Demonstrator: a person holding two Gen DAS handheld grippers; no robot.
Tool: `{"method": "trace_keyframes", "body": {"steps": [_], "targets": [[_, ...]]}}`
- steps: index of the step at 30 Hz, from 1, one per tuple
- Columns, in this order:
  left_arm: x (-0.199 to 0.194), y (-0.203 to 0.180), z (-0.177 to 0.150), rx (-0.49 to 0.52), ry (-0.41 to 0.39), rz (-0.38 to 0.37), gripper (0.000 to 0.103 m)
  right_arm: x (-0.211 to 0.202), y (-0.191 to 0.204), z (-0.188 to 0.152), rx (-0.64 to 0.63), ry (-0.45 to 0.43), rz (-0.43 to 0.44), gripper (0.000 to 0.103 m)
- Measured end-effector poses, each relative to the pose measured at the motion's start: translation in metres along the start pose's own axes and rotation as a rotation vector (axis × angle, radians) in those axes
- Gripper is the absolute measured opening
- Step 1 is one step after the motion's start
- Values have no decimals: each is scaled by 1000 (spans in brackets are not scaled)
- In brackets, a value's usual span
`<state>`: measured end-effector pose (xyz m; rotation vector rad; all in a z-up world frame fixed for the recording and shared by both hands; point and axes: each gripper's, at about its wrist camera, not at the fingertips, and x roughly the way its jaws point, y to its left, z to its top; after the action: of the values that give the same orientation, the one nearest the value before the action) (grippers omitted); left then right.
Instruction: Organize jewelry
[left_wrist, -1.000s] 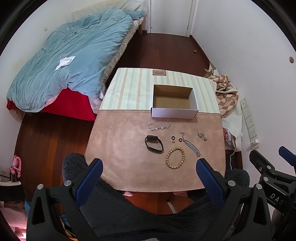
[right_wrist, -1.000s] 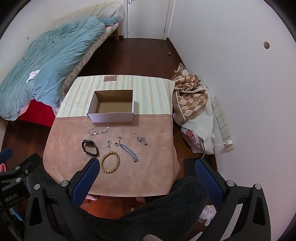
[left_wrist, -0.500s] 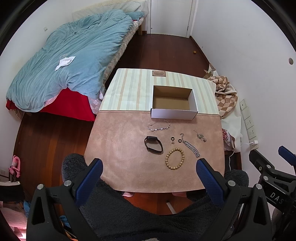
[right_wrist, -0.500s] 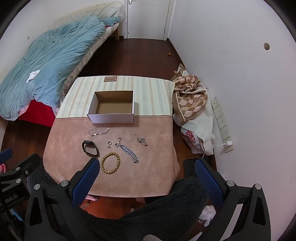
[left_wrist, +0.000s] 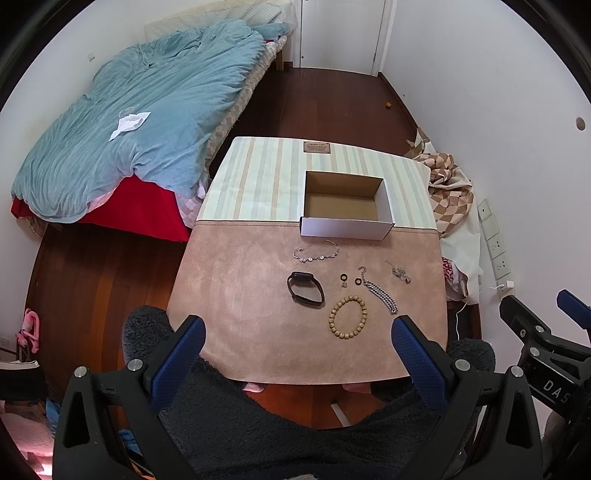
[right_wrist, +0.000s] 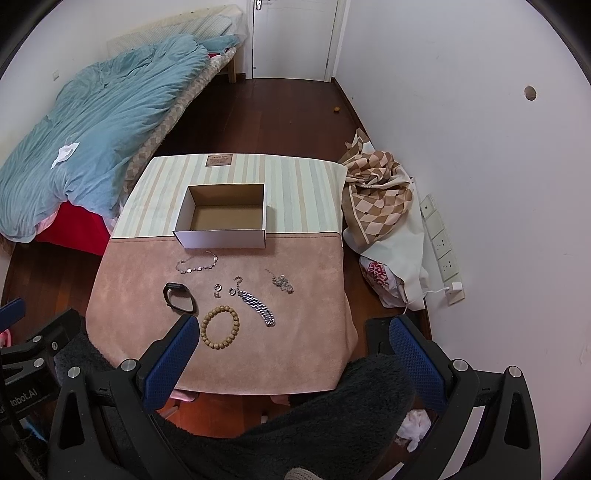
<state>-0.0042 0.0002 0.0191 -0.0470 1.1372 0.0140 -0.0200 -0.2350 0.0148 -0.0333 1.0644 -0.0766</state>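
An empty white cardboard box (left_wrist: 345, 201) (right_wrist: 221, 218) stands on the table. In front of it on the pink cloth lie a thin silver bracelet (left_wrist: 316, 253) (right_wrist: 195, 263), a black band (left_wrist: 305, 288) (right_wrist: 180, 297), two small rings (left_wrist: 351, 281) (right_wrist: 224, 290), a wooden bead bracelet (left_wrist: 348, 322) (right_wrist: 219, 326), a silver chain (left_wrist: 380, 291) (right_wrist: 256, 304) and a small silver tangle (left_wrist: 399, 272) (right_wrist: 282, 282). My left gripper (left_wrist: 295, 332) and right gripper (right_wrist: 290, 334) are both open, empty and high above the table's near edge.
The table (left_wrist: 236, 280) has a striped far half. A bed with a blue duvet (left_wrist: 140, 122) lies to the left. A checked cloth and bags (right_wrist: 380, 199) sit against the right wall. The other gripper shows at each view's edge.
Both views have drifted very slightly; the jewelry and box have not moved and both grippers stay open.
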Motion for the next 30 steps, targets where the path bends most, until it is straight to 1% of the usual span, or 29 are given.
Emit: {"method": "trace_keyframes", "body": {"steps": [25,30], "targets": [[-1,1,2,-1,-3,-6,103,-4,-1,-1,3,-5,6,103],[1,1,3,2,-1,1,103,2,-2,0,17,1,12,103]]}}
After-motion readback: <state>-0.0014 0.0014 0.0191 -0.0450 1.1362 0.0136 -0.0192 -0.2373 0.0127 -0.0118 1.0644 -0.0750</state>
